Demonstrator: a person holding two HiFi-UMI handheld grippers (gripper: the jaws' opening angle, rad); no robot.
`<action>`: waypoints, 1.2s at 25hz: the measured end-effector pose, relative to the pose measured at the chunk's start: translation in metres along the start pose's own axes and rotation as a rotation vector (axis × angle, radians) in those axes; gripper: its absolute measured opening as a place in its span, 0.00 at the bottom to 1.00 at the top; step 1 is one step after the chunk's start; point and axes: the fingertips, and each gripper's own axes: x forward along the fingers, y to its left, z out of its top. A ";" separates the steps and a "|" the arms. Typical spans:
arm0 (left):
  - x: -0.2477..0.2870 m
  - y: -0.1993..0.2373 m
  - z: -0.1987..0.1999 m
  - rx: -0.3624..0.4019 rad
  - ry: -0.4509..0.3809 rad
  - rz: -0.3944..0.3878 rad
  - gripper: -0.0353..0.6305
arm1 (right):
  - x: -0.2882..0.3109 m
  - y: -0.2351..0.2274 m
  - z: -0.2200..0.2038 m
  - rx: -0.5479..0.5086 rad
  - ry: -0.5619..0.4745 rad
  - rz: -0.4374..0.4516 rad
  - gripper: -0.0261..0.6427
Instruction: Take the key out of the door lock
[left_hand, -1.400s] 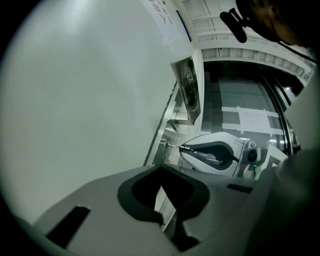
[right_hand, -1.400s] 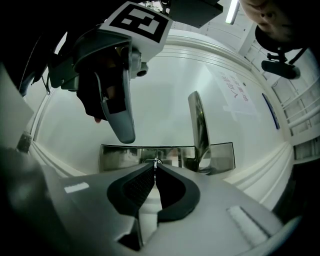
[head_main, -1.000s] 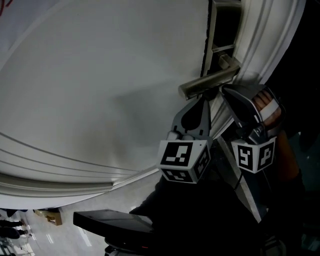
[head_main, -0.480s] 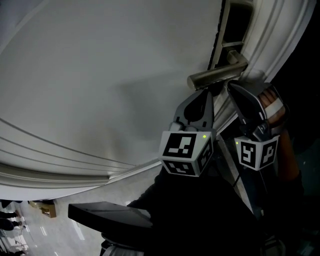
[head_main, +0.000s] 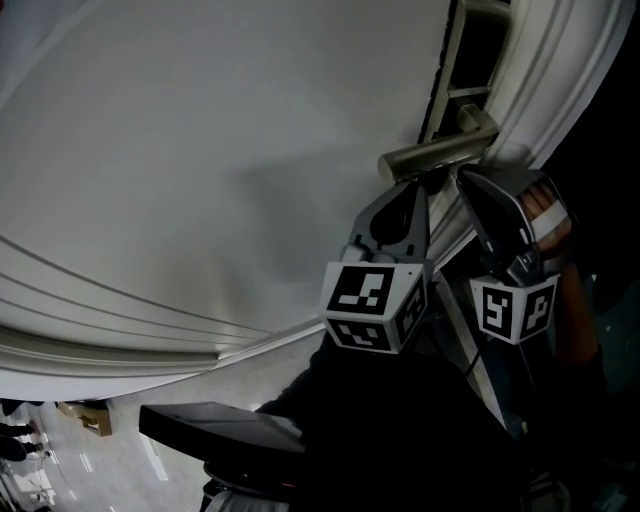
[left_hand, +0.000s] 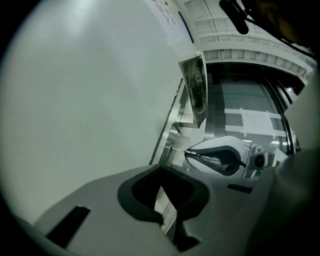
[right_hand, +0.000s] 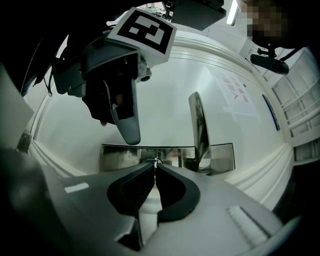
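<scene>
In the right gripper view, the right gripper (right_hand: 156, 169) is seen with its fingers (right_hand: 132, 187) closed on the key (right_hand: 156, 161). The key is a thin metal strip pinched at their tips, just below the centre of the frame. It sits in the lock (right_hand: 150, 160), which is set in a metal plate (right_hand: 117, 157) on the white door (right_hand: 165, 85). The door handle (right_hand: 199, 130) is fixed to the same plate, just right of the key.

In the left gripper view, the left gripper (left_hand: 161, 167) is shown at the lower centre with its fingers (left_hand: 100, 210) pressed together at the tips and nothing held between them. Beyond them, near mid-frame, the right gripper's tip is seen on the key at the edge of the door.

In the head view, both grippers are placed just under the handle, right of centre, with the left one beside the right. Whether the left gripper touches the door cannot be told.
</scene>
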 end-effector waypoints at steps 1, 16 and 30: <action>0.000 0.000 -0.001 -0.004 0.004 -0.004 0.05 | 0.000 0.000 0.000 0.000 0.002 -0.001 0.06; -0.001 -0.003 -0.005 -0.018 0.020 -0.024 0.05 | -0.002 0.000 0.000 0.000 -0.001 0.002 0.06; 0.000 -0.005 -0.008 -0.030 0.025 -0.038 0.05 | -0.002 0.003 -0.002 0.002 0.004 0.005 0.06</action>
